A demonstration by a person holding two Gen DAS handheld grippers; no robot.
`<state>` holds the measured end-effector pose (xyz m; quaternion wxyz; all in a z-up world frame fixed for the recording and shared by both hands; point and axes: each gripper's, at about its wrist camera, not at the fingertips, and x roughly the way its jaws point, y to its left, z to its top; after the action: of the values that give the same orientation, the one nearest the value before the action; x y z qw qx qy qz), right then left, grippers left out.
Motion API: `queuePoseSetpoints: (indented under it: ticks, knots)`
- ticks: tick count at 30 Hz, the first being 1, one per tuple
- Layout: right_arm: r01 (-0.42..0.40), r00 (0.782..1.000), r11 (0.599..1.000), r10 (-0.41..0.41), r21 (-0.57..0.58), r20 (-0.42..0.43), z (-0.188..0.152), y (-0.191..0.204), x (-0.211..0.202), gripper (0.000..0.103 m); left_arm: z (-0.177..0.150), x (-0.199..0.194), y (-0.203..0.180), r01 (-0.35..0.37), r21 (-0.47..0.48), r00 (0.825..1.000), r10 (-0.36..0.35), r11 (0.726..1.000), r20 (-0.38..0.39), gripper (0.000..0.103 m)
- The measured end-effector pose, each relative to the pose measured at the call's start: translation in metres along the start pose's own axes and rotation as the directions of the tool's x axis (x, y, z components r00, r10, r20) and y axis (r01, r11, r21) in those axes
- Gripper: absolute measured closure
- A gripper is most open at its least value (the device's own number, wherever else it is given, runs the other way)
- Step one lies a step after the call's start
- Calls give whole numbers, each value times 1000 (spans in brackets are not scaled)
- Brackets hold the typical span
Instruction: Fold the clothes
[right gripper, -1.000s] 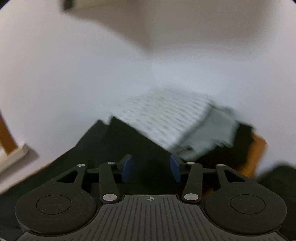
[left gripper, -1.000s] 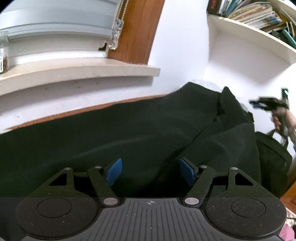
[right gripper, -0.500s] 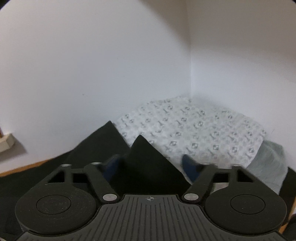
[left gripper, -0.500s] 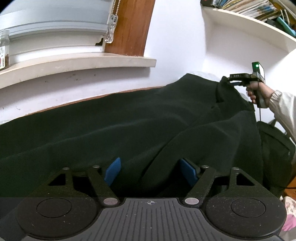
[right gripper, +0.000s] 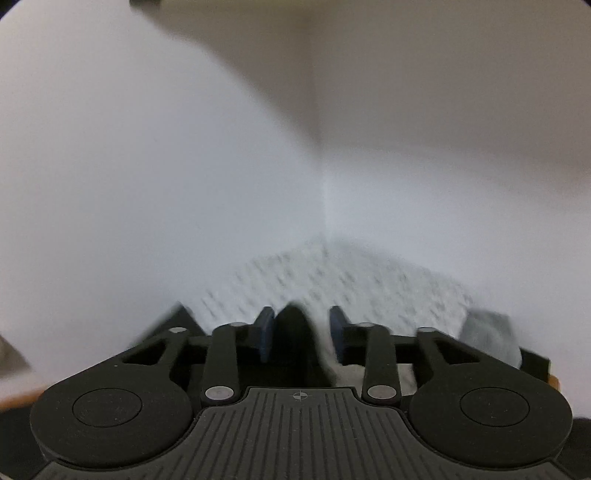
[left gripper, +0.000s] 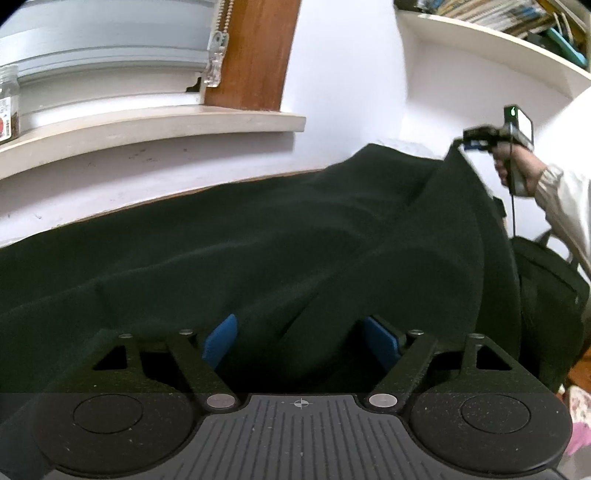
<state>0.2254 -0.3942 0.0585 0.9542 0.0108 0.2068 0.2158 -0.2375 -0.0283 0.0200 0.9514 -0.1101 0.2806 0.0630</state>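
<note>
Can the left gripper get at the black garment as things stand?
Probably yes: the left gripper is open with the black garment bunched between its fingers and nothing in between; the right gripper holds a far corner up.

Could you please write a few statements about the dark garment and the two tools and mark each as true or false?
1. The right tool lifts a corner of the dark garment. True.
2. The left tool is clamped shut. False: its blue pads stand wide apart, with cloth lying between them.
3. A jar stands on the window ledge. True.
4. The garment is bright red. False: it looks black or very dark green.
5. Books fill the shelf at upper right. True.
</note>
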Motion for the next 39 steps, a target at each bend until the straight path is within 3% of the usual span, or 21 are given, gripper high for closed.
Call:
queuePoseSetpoints:
  ticks: [1, 3, 5, 9, 10, 11, 12, 14, 17, 19, 20, 21, 23, 26, 27, 29, 32, 36, 39]
  knots:
    - [-20, 1000, 1000, 20, -5, 0, -2, 1, -1, 53, 1, -1, 1, -9, -7, 1000, 9, 1000, 7, 22]
    - [-60, 998, 998, 60, -18, 1, -7, 3, -5, 48, 4, -4, 2, -31, -14, 999, 31, 999, 25, 13]
    - [-85, 996, 994, 85, -62, -1, -11, -1, -21, 39, 8, -8, 2, -48, -16, 998, 48, 999, 47, 11]
    - [-108, 992, 990, 102, -89, -70, -25, -31, -45, 45, 23, -10, -2, -29, -19, 996, 30, 999, 87, 12]
    - [-111, 991, 990, 104, -82, -85, -30, -42, -50, 56, 28, -7, -3, -17, -17, 996, 18, 1000, 85, 13]
    - [-112, 989, 991, 105, -73, -100, -35, -52, -54, 64, 32, -4, -5, -6, -15, 997, 7, 1000, 83, 20]
    - [-100, 989, 993, 94, -54, -112, -41, -63, -57, 64, 35, 0, -7, -11, -9, 997, 11, 1000, 79, 31]
    - [-78, 988, 997, 75, -18, -134, -55, -84, -62, 62, 38, 8, -9, -20, -1, 997, 20, 1000, 69, 36]
    - [-98, 982, 992, 109, 75, -156, -81, -106, -69, 54, 37, 16, -6, -29, -5, 998, 30, 1000, 52, 48]
    - [-114, 980, 986, 131, 120, -147, -94, -113, -69, 50, 36, 15, 1, -51, -24, 997, 52, 998, 49, 48]
    - [-121, 980, 983, 140, 135, -139, -102, -112, -68, 51, 36, 15, 4, -62, -33, 997, 63, 998, 47, 47]
    - [-115, 984, 984, 131, 135, -120, -106, -109, -66, 52, 35, 15, 8, -73, -42, 996, 74, 996, 45, 39]
    - [-126, 987, 984, 137, 124, -83, -110, -99, -72, 68, 37, -4, 20, -116, -67, 991, 120, 991, 66, 25]
    - [-169, 985, 981, 172, 95, -26, -112, -81, -93, 64, 37, -44, 41, -190, -77, 975, 197, 979, 101, 21]
    - [-201, 979, 976, 203, 83, -8, -108, -69, -103, 60, 36, -58, 48, -221, -78, 967, 229, 972, 107, 15]
    - [-280, 960, 957, 279, 82, 20, -106, -42, -114, 46, 25, -80, 60, -269, -95, 955, 278, 959, 101, 7]
    - [-430, 903, 900, 430, 74, 18, -104, 8, -123, 35, 6, -111, 78, -335, -122, 934, 347, 934, 87, 1]
    - [-586, 810, 808, 583, -59, -53, -110, 101, -137, 34, -18, -153, 102, -421, -157, 898, 435, 893, 65, 0]
    - [-696, 717, 692, 678, -189, -162, -123, 178, -150, 40, -37, -185, 121, -483, -181, 866, 498, 857, 47, 0]
